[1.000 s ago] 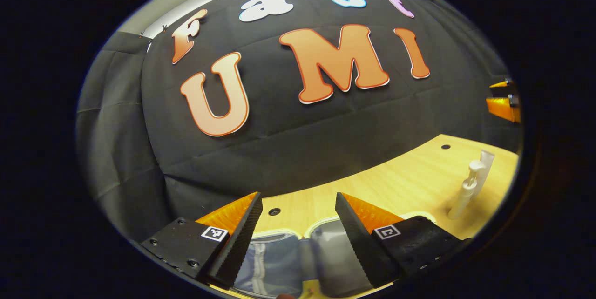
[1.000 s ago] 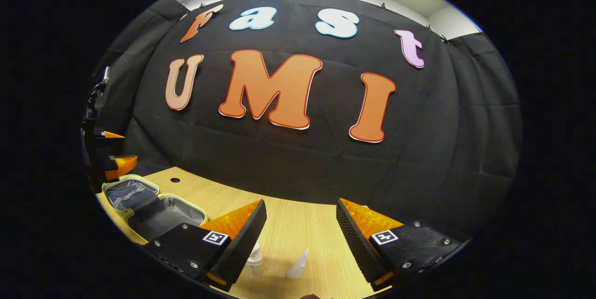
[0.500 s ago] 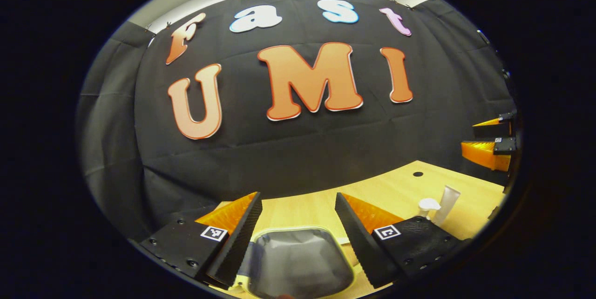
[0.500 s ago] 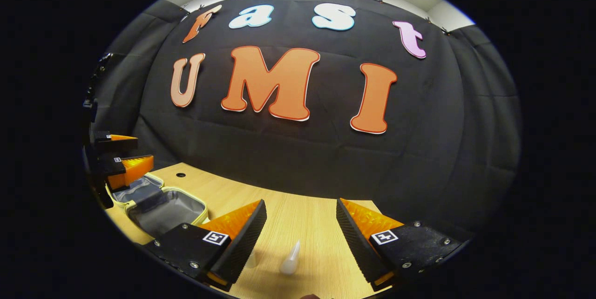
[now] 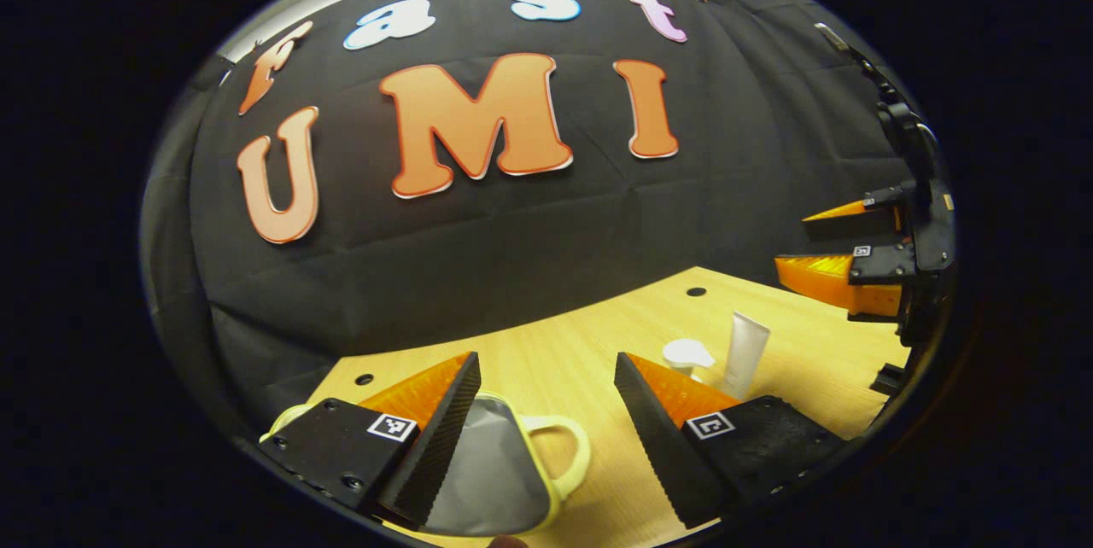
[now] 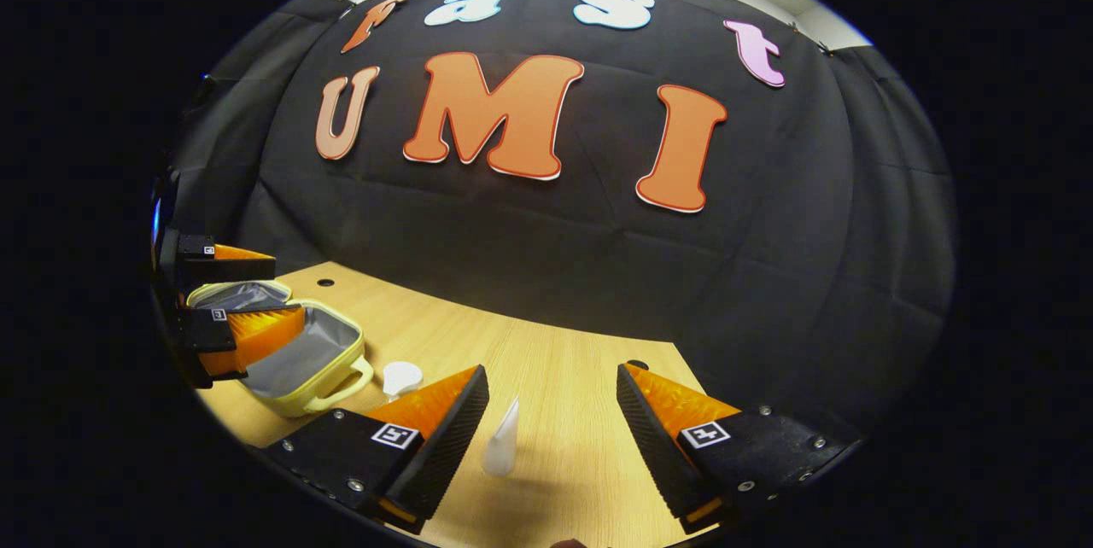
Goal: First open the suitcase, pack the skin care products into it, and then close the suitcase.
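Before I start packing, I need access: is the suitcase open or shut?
Open. The suitcase lies flat on the table, its grey lining exposed.

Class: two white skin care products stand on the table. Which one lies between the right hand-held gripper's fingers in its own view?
The flat white tube, standing cap down. The pump bottle stands further left, towards the open suitcase.
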A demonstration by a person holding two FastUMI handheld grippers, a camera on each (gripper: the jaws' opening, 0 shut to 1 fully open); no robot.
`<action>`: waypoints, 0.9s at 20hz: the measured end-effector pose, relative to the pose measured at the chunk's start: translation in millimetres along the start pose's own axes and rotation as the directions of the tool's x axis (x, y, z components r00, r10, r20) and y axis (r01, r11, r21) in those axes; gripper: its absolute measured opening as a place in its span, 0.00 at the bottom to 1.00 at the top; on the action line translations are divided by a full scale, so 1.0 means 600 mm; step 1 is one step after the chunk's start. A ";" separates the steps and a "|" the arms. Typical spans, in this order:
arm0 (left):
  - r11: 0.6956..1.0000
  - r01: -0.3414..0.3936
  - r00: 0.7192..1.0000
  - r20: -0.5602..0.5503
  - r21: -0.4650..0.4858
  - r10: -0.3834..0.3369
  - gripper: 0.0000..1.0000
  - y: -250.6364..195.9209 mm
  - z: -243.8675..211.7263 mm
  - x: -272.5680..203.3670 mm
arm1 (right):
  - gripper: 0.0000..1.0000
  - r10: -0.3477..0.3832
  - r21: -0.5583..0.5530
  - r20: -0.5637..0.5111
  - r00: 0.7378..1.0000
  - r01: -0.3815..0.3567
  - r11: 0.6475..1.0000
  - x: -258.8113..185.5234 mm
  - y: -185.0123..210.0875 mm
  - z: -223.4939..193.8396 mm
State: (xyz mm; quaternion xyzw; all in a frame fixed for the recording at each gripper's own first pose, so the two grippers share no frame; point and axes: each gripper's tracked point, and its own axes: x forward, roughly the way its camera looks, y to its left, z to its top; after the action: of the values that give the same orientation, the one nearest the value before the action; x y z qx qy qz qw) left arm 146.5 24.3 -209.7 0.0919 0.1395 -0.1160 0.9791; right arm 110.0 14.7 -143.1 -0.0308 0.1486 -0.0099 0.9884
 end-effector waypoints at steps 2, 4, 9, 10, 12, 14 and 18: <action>0.999 0.039 0.999 -0.031 0.016 -0.038 0.99 -0.041 -0.024 0.010 | 0.96 0.008 0.010 -0.023 1.000 -0.008 1.000 -0.001 -0.008 -0.019; 0.998 0.064 0.996 -0.062 0.025 -0.062 0.99 -0.067 -0.047 0.016 | 0.96 0.020 0.018 -0.049 0.999 -0.019 1.000 -0.002 -0.011 -0.036; 0.996 0.088 0.988 -0.131 0.025 -0.084 0.99 -0.119 -0.098 0.037 | 0.96 0.085 0.010 -0.101 0.991 -0.084 0.996 0.000 -0.013 -0.073; 0.996 0.086 0.986 -0.149 0.025 -0.082 0.99 -0.130 -0.110 0.045 | 0.96 0.102 0.011 -0.111 0.989 -0.101 0.995 0.000 -0.011 -0.083; 0.996 0.092 0.981 -0.172 0.020 -0.087 0.98 -0.154 -0.133 0.057 | 0.96 0.131 0.012 -0.122 0.984 -0.130 0.991 0.002 -0.006 -0.100; 0.995 0.099 0.976 -0.197 0.010 -0.095 0.98 -0.177 -0.158 0.069 | 0.96 0.163 0.031 -0.142 0.976 -0.160 0.987 0.009 0.004 -0.120; 0.994 0.102 0.963 -0.248 -0.036 -0.108 0.98 -0.202 -0.208 0.099 | 0.96 0.195 0.037 -0.194 0.961 -0.191 0.981 0.027 0.024 -0.155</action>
State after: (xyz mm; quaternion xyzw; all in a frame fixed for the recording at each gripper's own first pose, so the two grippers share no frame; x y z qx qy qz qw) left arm 139.8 -77.0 -362.7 0.0872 0.2673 -0.1537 0.9473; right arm 98.4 23.4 -237.8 -0.0061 0.2478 0.0821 0.9653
